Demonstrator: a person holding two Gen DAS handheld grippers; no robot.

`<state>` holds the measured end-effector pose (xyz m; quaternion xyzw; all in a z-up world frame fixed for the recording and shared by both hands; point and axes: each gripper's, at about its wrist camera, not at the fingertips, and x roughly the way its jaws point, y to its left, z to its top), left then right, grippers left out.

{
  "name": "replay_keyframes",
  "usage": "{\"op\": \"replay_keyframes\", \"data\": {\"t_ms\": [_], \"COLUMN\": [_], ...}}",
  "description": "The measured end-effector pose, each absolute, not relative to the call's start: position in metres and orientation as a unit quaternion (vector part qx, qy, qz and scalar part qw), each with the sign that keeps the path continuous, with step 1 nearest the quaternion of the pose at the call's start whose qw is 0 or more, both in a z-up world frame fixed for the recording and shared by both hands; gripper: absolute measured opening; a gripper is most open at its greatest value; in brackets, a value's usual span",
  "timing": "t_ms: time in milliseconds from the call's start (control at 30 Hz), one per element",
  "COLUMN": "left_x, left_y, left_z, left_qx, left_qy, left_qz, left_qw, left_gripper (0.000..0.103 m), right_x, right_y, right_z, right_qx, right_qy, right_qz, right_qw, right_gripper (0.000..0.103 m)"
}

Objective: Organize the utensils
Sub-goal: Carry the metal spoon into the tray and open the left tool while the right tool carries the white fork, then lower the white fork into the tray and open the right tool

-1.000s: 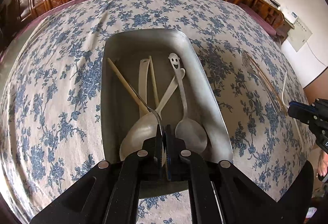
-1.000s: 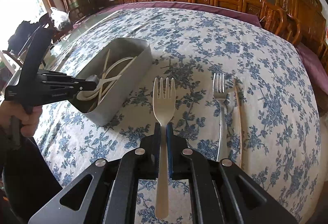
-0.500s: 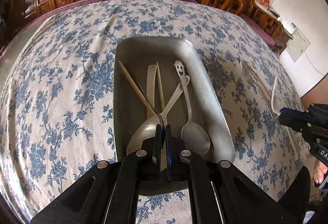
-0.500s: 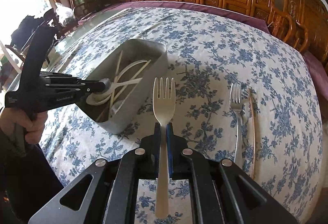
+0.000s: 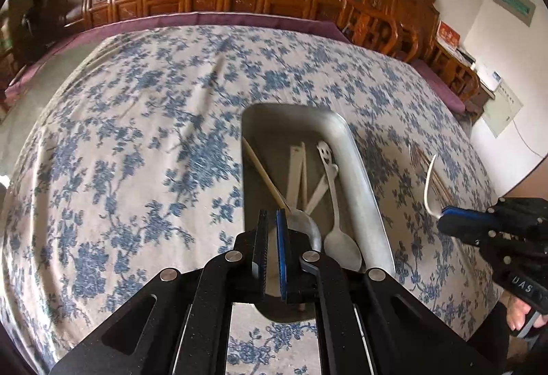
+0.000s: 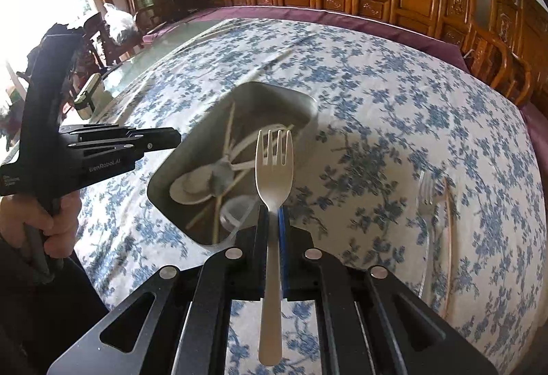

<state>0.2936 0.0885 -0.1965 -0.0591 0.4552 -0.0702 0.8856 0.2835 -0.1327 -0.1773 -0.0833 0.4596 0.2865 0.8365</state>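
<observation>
Carved wooden chairs line the far side of a table under a white cloth with blue flowers (image 5: 137, 142). Left wrist view: the left gripper (image 5: 271, 238) has its pads pressed together on nothing, poised at the near end of the long grey metal tray (image 5: 363, 176), which already holds a smiley-handled steel spoon (image 5: 337, 231), pale plastic spoons and a wooden chopstick (image 5: 263, 179); the right gripper (image 5: 448, 220) shows at the right edge with its fork edge-on. Risk: the empty left tool sits close to the tray (could nudge it or clash with the incoming fork). Lettering on the right handle reads "DAS", partly cut off. Right wrist view: the right gripper (image 6: 273, 214) pinches a cream plastic fork (image 6: 274, 169) by the neck, tines out over the tray's near corner. Risk: a thin handle in a narrow pinch may swivel, or drop onto the rim and bounce out. A metal fork (image 6: 426, 203) and a second chopstick (image 6: 449, 238) lie on the cloth, not yet sorted. Left tool's body reads "GenRoboLAI", roughly.
</observation>
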Motion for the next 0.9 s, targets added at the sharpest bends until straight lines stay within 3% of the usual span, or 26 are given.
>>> {"op": "replay_keyframes", "data": {"t_ms": [400, 600, 700, 767, 900], "left_x": [0.294, 0.295, 0.295, 0.295, 0.294], "left_y": [0.119, 0.133, 0.138, 0.139, 0.139], "left_z": [-0.184, -0.18, -0.179, -0.179, -0.176], "left_qx": [-0.055, -0.059, -0.063, -0.062, -0.06], "left_qy": [0.433, 0.425, 0.423, 0.42, 0.411], "left_qz": [-0.027, -0.01, -0.001, 0.004, 0.009], "left_qw": [0.899, 0.903, 0.904, 0.905, 0.91], "left_gripper": [0.012, 0.024, 0.037, 0.051, 0.064], "right_x": [0.307, 0.324, 0.332, 0.339, 0.352], "right_y": [-0.09, -0.067, -0.055, -0.049, -0.044], "right_z": [-0.178, -0.184, -0.187, -0.19, -0.201], "right_qx": [-0.08, -0.078, -0.073, -0.069, -0.048], "right_qy": [0.459, 0.46, 0.461, 0.461, 0.473], "right_qz": [0.303, 0.303, 0.305, 0.303, 0.299], "right_qw": [0.831, 0.831, 0.831, 0.831, 0.828], "right_gripper": [0.007, 0.007, 0.007, 0.007, 0.007]}}
